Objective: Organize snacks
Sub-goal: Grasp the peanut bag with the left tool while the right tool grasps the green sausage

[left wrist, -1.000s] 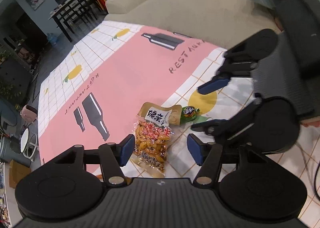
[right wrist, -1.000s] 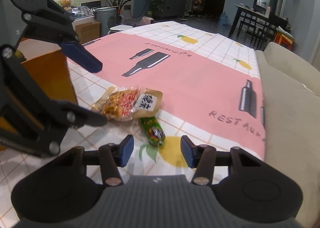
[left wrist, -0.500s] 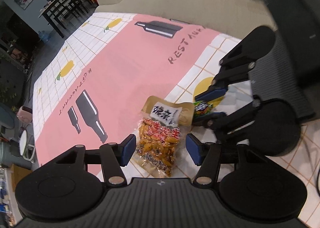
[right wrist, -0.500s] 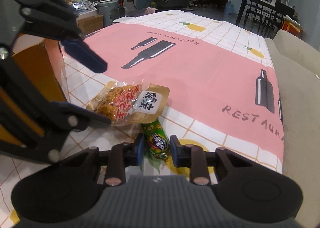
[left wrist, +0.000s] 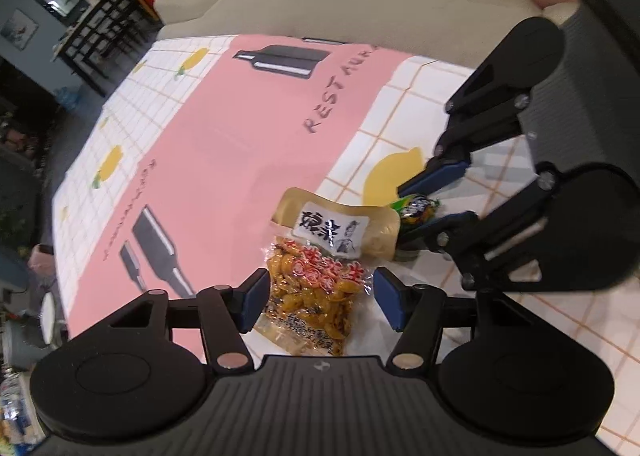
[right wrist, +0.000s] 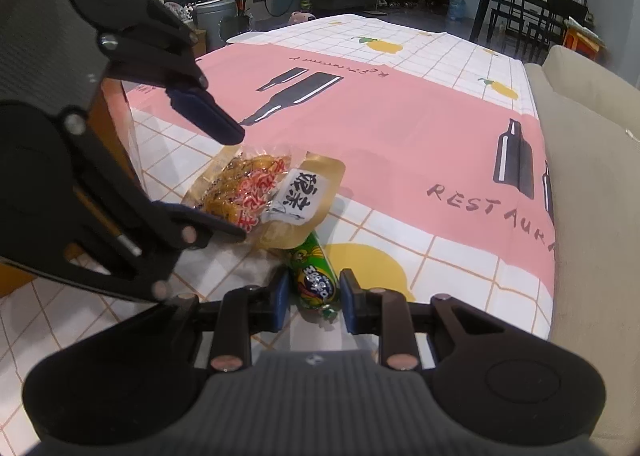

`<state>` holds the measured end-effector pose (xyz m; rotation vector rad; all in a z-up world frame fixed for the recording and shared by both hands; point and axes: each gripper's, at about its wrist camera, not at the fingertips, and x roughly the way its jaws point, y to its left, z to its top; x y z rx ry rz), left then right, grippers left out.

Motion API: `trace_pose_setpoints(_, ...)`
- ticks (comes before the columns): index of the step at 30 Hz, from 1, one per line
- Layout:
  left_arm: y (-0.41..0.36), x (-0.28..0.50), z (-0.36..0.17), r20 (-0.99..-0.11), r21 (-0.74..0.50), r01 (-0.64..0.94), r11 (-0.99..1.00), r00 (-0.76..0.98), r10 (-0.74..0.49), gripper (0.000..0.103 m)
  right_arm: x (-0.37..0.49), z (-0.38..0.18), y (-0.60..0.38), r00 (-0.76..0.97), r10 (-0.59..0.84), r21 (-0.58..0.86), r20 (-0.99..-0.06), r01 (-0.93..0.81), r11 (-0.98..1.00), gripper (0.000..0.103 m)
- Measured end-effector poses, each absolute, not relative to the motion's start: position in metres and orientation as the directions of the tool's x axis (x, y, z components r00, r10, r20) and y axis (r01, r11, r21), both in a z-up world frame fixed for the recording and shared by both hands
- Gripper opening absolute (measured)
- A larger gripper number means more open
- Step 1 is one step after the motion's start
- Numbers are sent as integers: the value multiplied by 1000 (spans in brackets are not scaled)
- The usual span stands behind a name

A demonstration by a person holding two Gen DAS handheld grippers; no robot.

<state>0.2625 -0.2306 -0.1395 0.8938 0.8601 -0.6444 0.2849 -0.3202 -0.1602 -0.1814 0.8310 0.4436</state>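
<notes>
A clear packet of orange-brown snacks (left wrist: 316,280) (right wrist: 256,188) with a gold top and white label lies flat on the tablecloth. My left gripper (left wrist: 322,304) (right wrist: 232,184) straddles its lower end. Its jaws are opening, with the packet between them and the pads not pressing on it. Just right of the packet lies a small green snack stick (right wrist: 314,280) (left wrist: 416,206). My right gripper (right wrist: 313,296) (left wrist: 408,212) is shut on it, one blue pad on each side. The stick's near end is hidden behind the gripper body.
A pink and white checked tablecloth (left wrist: 240,136) with bottle and lemon prints covers the table. A beige sofa (right wrist: 592,176) runs along its right edge. An orange-brown box wall (right wrist: 120,128) stands behind the left gripper. A dark dining table and chairs (right wrist: 532,12) stand far back.
The right gripper's jaws have closed from wide apart onto the green stick. The left gripper has come down over the packet and its jaws stand wider.
</notes>
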Motion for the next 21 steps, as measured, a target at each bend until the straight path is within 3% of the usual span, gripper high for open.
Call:
trace_pose_setpoints(1, -229, 262, -139, -860, 373, 796, 476, 489, -144, 83, 285, -160, -322, 589, 313, 23, -745, -446, 895, 24)
trace_pose_setpoints(6, -235, 256, -152, -849, 422, 797, 431, 514, -120, 83, 287, -160, -332, 586, 341, 87, -735, -418, 904, 24)
trace_pose_setpoints(14, -254, 258, -170, -805, 529, 748, 402, 592, -42, 76, 287, -161, -332, 586, 344, 88, -734, -420, 903, 24)
trace_pose_setpoints(16, -254, 259, -172, -799, 544, 735, 404, 601, -18, 55, 287, -161, -332, 586, 343, 88, -735, -419, 904, 24)
trace_pose_setpoints(21, -252, 258, -168, -783, 551, 705, 446, 622, -16, 35, 285, -159, -330, 580, 325, 80, -747, -407, 910, 24)
